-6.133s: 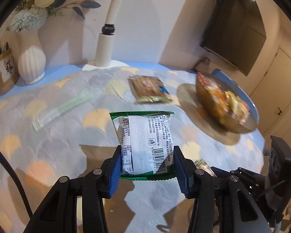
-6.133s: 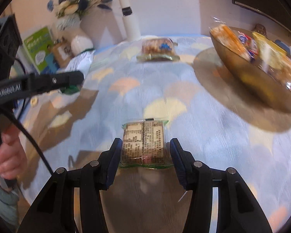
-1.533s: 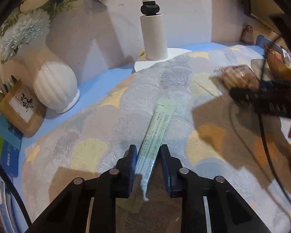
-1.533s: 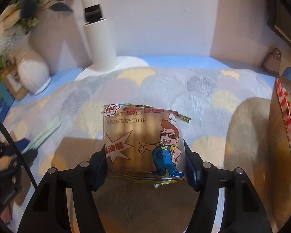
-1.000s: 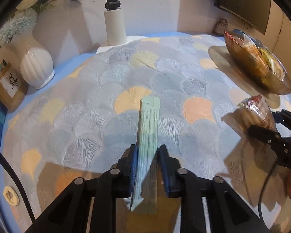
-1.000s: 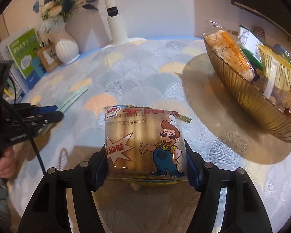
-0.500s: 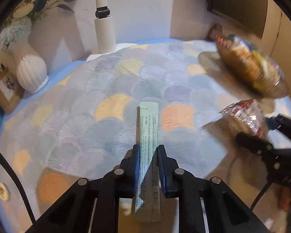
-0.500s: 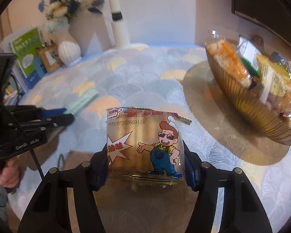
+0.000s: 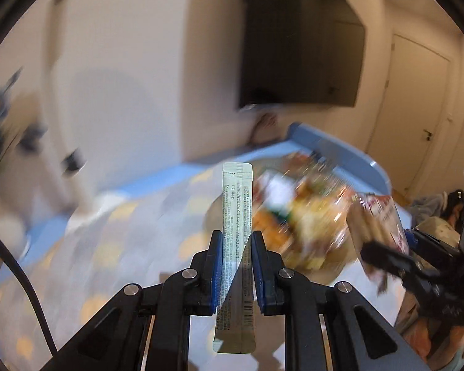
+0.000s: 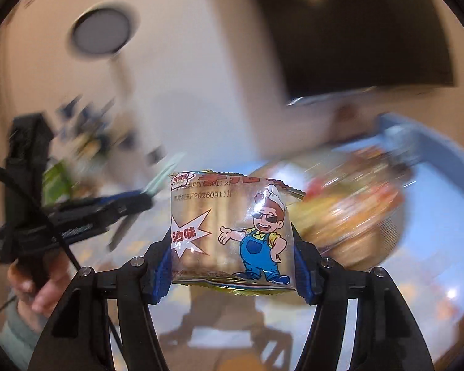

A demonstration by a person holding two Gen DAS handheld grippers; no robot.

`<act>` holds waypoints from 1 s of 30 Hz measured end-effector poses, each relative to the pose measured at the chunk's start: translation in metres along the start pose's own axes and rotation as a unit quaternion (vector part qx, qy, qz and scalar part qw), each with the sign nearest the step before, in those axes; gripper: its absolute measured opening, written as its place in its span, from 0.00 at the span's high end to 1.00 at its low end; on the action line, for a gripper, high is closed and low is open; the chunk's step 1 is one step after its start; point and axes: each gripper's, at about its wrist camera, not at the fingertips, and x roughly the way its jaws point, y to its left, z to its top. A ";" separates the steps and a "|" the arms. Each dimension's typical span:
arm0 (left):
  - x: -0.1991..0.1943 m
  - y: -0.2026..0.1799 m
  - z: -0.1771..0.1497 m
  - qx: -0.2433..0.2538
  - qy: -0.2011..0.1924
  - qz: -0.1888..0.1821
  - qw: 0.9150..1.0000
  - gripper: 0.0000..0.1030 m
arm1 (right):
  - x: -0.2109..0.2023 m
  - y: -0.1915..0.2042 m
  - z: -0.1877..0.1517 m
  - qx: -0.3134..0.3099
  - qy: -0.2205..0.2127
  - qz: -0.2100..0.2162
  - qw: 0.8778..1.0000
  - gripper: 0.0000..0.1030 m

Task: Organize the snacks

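I count two snacks: my left gripper (image 9: 236,244) pinches one stick sachet (image 9: 235,216); right gripper (image 10: 232,266), half-spread, clamps one biscuit pack (image 10: 229,225), bowl (image 10: 355,216) at 2 o'clock.

Two wrist cams, each looking fwd along own gripper, close-up, angled down, both sharing snack bowl (image 9: 309,216) and table (image 10: 442,216).

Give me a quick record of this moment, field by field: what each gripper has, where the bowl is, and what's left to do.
left gripper: shut on pale green stick sachet, held upright
right gripper: shut on cartoon-chef biscuit pack
snack bowl: on the table ahead, blurred, already holding packets
both packs: lifted clear of the tablecloth
not yet done: neither pack is in the bowl
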 end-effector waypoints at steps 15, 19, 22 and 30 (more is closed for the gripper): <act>0.104 -0.047 0.065 0.002 0.017 -0.018 1.000 0.59 | 0.082 -0.111 0.070 0.116 0.065 -0.043 0.990 0.33; 0.076 -0.023 0.044 -0.016 0.019 -0.019 1.000 0.58 | 0.051 -0.099 0.042 0.091 0.039 -0.026 0.995 0.31; 0.047 -0.007 0.023 -0.024 0.011 -0.006 1.000 0.56 | 0.037 -0.075 0.026 0.048 0.027 -0.032 0.998 0.31; -0.030 0.037 -0.041 -0.013 0.017 0.080 0.997 0.53 | 0.011 -0.020 0.038 -0.008 -0.023 -0.055 0.998 0.19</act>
